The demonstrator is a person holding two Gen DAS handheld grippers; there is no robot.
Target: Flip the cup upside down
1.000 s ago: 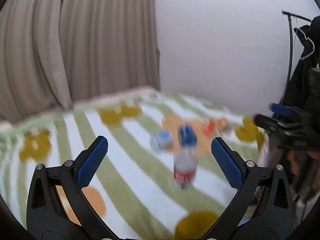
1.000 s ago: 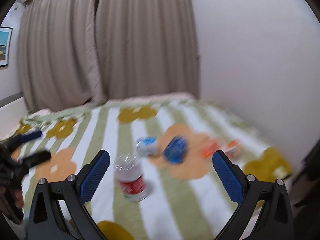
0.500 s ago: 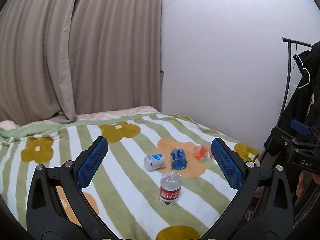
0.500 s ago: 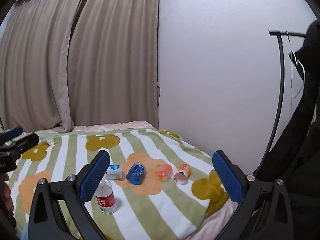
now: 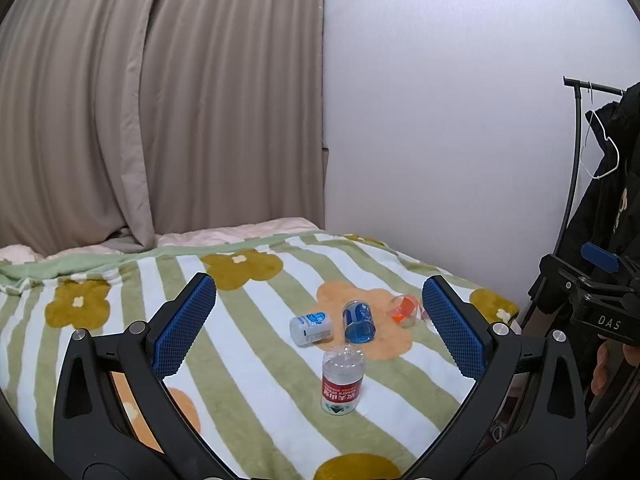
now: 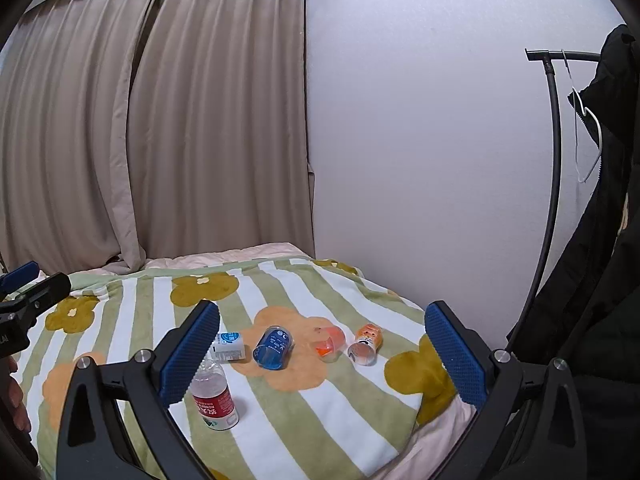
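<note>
Several small cups lie on their sides on the striped flower blanket [image 5: 248, 344] [image 6: 320, 400]. A blue cup [image 5: 359, 322] [image 6: 273, 347] lies in the middle, its open mouth toward me. To its left is a white cup with a blue label [image 5: 311, 329] [image 6: 228, 346], to its right a clear orange cup [image 5: 404, 311] [image 6: 330, 343]. Farther right lies an orange-and-white cup [image 6: 365, 344]. My left gripper [image 5: 318, 285] and right gripper [image 6: 322, 308] are both open and empty. They hang well back from the cups.
An uncapped water bottle with a red label [image 5: 342, 380] [image 6: 214, 396] stands upright in front of the cups. Curtains and a white wall stand behind the bed. A coat rack with a dark coat [image 6: 600, 240] stands at the right. The blanket's edge drops off at the right.
A second ago both views were blurred and close over the blanket. Both grippers have since drawn back and steadied. The cups and the bottle have not moved.
</note>
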